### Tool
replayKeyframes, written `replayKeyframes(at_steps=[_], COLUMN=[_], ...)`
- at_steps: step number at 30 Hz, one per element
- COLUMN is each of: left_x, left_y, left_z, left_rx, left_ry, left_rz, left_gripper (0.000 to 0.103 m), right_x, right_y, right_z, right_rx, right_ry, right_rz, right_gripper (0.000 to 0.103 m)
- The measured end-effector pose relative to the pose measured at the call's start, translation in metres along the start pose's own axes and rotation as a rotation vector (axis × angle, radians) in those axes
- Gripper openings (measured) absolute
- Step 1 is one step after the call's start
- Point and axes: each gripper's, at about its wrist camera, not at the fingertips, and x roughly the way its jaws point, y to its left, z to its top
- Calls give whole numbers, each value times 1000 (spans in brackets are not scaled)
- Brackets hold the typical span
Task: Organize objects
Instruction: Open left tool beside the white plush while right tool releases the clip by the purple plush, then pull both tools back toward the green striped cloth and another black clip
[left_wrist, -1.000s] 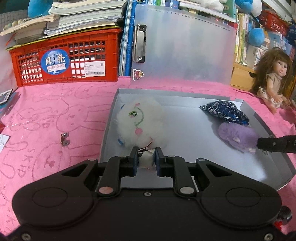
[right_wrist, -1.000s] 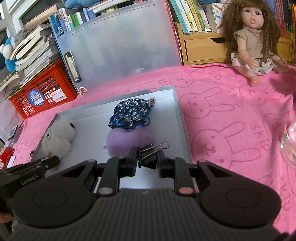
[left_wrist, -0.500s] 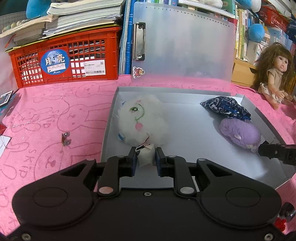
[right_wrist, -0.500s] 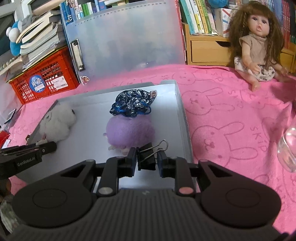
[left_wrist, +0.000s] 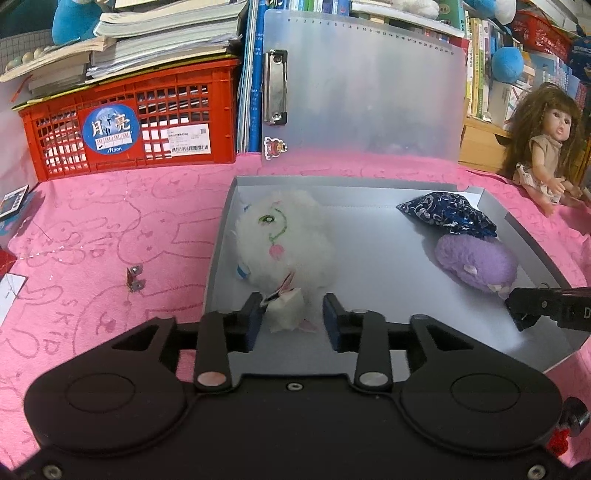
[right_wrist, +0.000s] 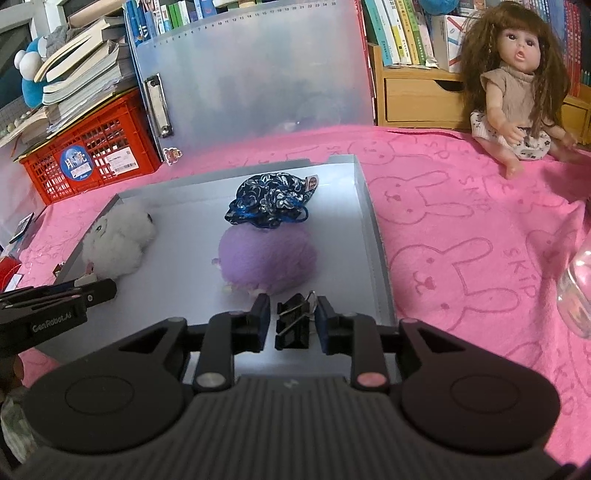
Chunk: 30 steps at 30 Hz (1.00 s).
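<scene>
From the left wrist: the left gripper (left_wrist: 293, 319) has just been opening, its jaws now parted off the white plush toy (left_wrist: 282, 242)'s tag, the toy resting in the grey tray (left_wrist: 369, 182) straight ahead — a release. From the right wrist: the right gripper (right_wrist: 289, 320) has likewise spread, the black binder clip (right_wrist: 293, 325) loose between its fingers; whether the clip lies flat is hard to tell.
</scene>
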Motion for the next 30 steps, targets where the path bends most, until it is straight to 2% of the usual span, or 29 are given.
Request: replayKeyframes(at_steps=[4,11,15,24,30], left_x=[-8,-25,-38,-66,-82], left_y=[-1,-2,-3,-7,-9], left_z=[0,-1,-4,-11,-16], left_rx=[8,16,24,46,54], left_ry=[-15,-36,-49,-89,-105], left_rz=[2,-9,-11,-37,-64], left_gripper=[47,55,62,76,79], right_x=[-5,-20,-30,-52,-66], right_y=[0,4,7,12,16], right_z=[0,-2,-4,-12,-20], right_rx=[3,-24,-37,-56,-91], right_ry=[-12,-44,-71,-121,-142], right_rz=[1,6,11,19,12], right_gripper=[56,68,76,84,86])
